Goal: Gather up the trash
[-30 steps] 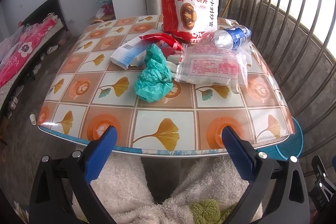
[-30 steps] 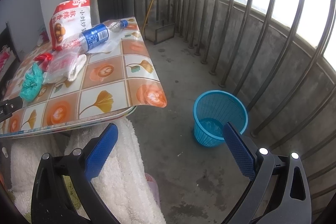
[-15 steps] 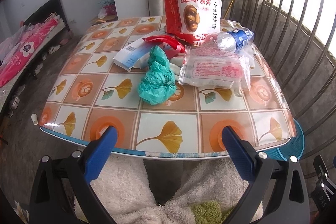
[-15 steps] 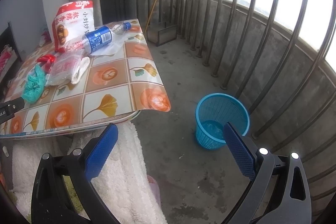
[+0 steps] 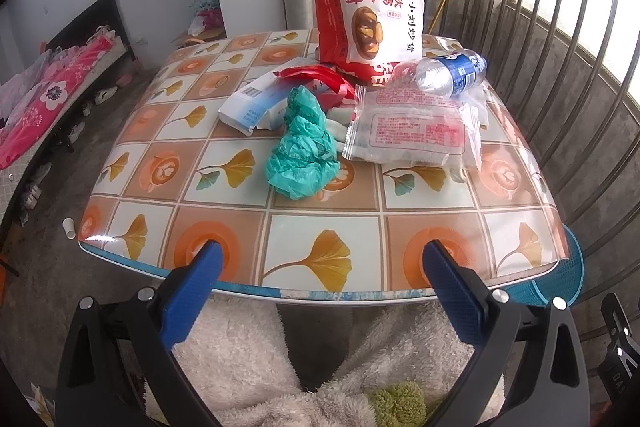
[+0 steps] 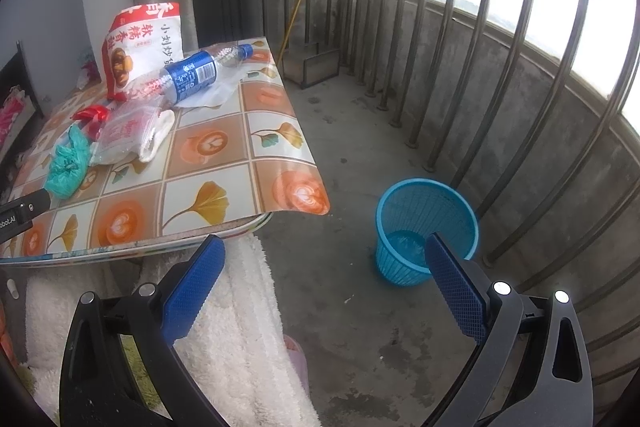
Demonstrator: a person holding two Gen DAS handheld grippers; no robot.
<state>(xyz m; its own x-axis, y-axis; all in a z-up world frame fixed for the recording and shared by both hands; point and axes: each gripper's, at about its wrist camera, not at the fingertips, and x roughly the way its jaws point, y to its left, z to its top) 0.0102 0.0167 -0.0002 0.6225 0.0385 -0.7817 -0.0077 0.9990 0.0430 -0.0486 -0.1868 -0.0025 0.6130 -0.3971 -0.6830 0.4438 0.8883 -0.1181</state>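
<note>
Left wrist view: the left gripper [image 5: 320, 263] hangs at the near edge of the square table with a glossy leaf-and-cup patterned cover [image 5: 224, 219], its blue-padded jaws spread wide and holding nothing. The trash lies in a cluster toward the table's far half. A crumpled teal plastic bag [image 5: 303, 151] sits nearest, touching a clear printed packet of white pieces [image 5: 416, 137]. Behind them a white and blue carton [image 5: 252, 103] is partly covered by a red wrapper [image 5: 316, 79]. A tall red and white snack bag [image 5: 370, 23] stands upright at the back, and a clear plastic bottle with a blue label [image 5: 444, 75] lies on its side against it, its cap end out of sight. Only a sliver of a blue mesh wastebasket [image 5: 564, 275] shows past the table's right corner. Fluffy white fabric [image 5: 256, 359] fills the lower frame.

Right wrist view: the right gripper [image 6: 324, 267] is empty too, jaws well apart, aimed at the concrete floor beside the table. The wastebasket [image 6: 424, 211] stands on the floor near the metal railing [image 6: 500, 47], partly hidden by the right finger. What lies at its bottom is hard to make out.
</note>
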